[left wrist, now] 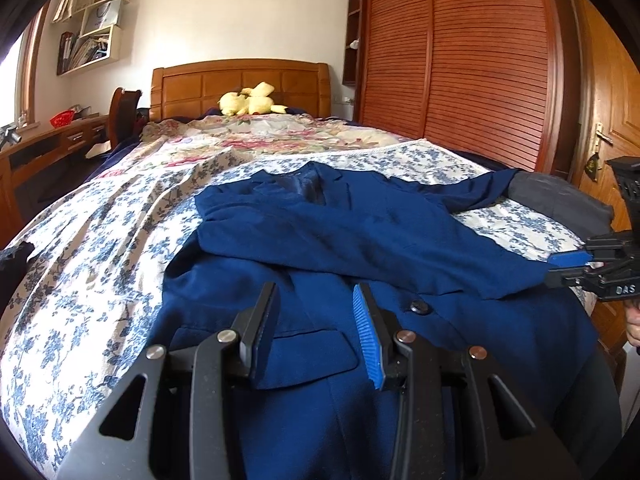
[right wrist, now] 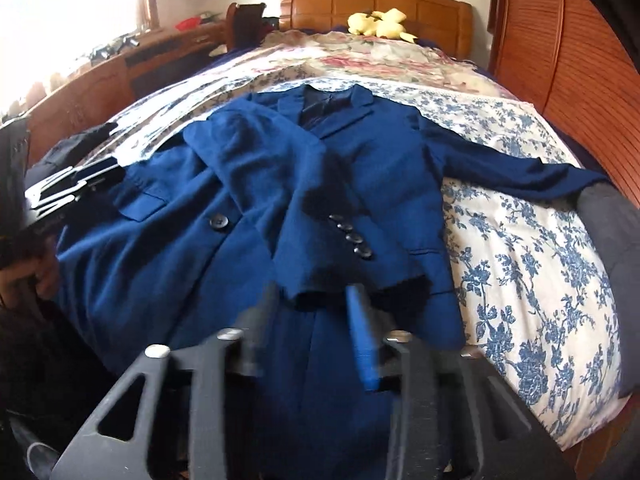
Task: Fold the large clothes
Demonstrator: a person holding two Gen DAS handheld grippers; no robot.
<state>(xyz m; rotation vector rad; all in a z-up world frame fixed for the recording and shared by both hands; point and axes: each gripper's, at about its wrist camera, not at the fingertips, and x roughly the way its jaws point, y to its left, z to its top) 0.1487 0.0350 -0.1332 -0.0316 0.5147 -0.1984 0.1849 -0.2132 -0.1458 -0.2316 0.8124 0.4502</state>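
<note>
On the bed (left wrist: 100, 240), over a blue-flowered white sheet (right wrist: 520, 260), I see one navy suit jacket (left wrist: 320, 232) lying front up, collar toward the wooden headboard (left wrist: 240, 84). One sleeve (right wrist: 280, 200) is folded across the chest, its cuff with four dark buttons (right wrist: 352, 238) near the hem; the other sleeve (right wrist: 512, 168) stretches out toward the slatted wardrobe (left wrist: 460, 60). A single larger button (right wrist: 218, 222) shows on the front, beside a flap pocket. One yellow soft toy (left wrist: 250, 100) sits at the headboard, a pink-flowered cover lies behind the jacket, and a dark grey garment (left wrist: 560, 200) sits at the bed's edge by the outstretched cuff. A wooden counter (left wrist: 60, 140) runs along the window side, with wall shelves (left wrist: 92, 32) above.

I have two tools in play. My left hand-held gripper (left wrist: 316, 328) hangs over the jacket's lower front near the pocket, jaws partly apart with nothing between them. My right hand-held gripper (right wrist: 312, 332) is blurred, just short of the folded cuff; its jaws stand partly apart and I see no cloth pinched.
</note>
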